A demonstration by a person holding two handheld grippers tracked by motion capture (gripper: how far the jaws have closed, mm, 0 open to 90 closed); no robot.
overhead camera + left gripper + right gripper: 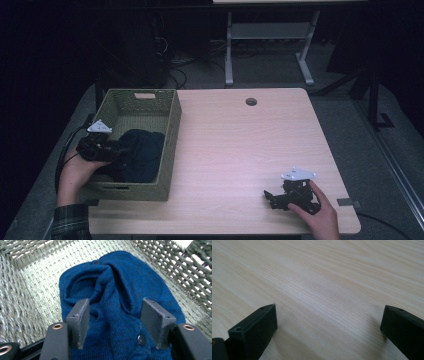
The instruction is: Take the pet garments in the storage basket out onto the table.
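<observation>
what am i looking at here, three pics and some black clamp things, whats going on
A person sits at a wooden table holding a hand-held clamp tool in each hand. The high view looks down from above. The other two come from cameras riding on each tool, looking along its black jaws. The left gripper is inside a woven basket, its jaws open either side of a fold of blue knitted garment lying there. The right gripper rests low over bare tabletop, jaws wide open, holding nothing.

Lab: bare desk (pixel 240 145), floor cables (pixel 172 70)
</observation>
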